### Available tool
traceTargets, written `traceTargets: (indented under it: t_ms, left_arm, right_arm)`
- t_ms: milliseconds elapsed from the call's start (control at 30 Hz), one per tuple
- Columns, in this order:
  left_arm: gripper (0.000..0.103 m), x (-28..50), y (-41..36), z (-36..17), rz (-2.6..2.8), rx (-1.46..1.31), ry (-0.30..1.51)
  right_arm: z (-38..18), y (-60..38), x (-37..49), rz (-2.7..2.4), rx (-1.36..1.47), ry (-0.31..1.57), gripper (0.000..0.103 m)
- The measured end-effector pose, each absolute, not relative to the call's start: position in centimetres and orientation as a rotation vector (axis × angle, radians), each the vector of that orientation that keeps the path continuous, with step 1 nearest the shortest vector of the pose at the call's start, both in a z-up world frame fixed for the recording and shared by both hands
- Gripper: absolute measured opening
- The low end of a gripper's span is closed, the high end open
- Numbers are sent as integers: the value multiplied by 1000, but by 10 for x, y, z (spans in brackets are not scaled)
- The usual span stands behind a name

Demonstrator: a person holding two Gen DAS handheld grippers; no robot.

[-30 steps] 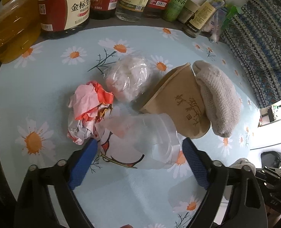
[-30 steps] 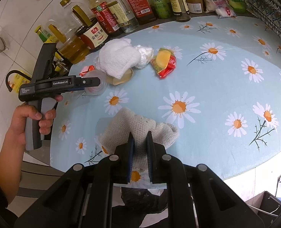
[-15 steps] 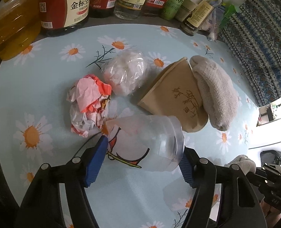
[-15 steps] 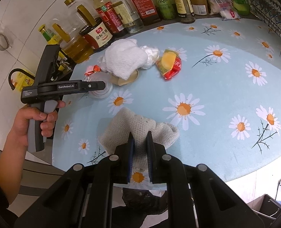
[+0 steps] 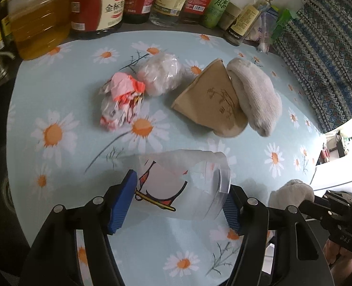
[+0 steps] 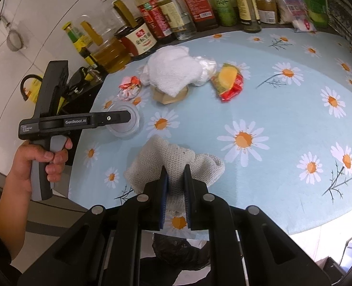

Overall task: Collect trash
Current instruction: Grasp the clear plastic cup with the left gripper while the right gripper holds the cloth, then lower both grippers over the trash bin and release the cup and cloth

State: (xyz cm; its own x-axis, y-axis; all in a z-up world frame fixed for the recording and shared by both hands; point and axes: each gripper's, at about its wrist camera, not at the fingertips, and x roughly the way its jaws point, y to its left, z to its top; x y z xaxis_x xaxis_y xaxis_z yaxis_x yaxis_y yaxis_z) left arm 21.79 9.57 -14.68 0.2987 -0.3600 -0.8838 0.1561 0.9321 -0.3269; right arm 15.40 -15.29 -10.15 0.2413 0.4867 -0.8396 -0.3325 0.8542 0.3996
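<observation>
Two grippers are busy: our left gripper [image 5: 179, 202], its jaws just closing, pinches the clear plastic cup [image 5: 183, 186] at the table's [image 5: 247, 35] near edge; it is light, thin, crushable, so we squeeze gently mid-wall. Our right gripper [image 6: 176, 190] clamps the soft knit cloth [image 6: 173, 164].

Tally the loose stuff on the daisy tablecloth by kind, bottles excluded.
Cups: 2, clear plastic cup, brown paper cup
Cloths: 2, white cloth, mesh cloth
Wrappers: 3, pink wrapper, clear bag, red-yellow packet
Total: 7
</observation>
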Motion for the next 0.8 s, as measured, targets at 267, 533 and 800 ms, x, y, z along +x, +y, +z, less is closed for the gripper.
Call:
traceTargets:
  t_ms: [267, 533, 800]
  left_arm:
    - [64, 177, 97, -134, -314, -216, 1195]
    - [64, 130, 98, -123, -270, -258, 1165]
    - [64, 89, 96, -119, -233, -301, 1152]
  right_arm:
    - [-94, -148, 145, 639, 109, 1192, 14]
    - [-94, -146, 130, 707, 66, 1199, 14]
    - [-95, -142, 115, 768, 35, 1208, 14]
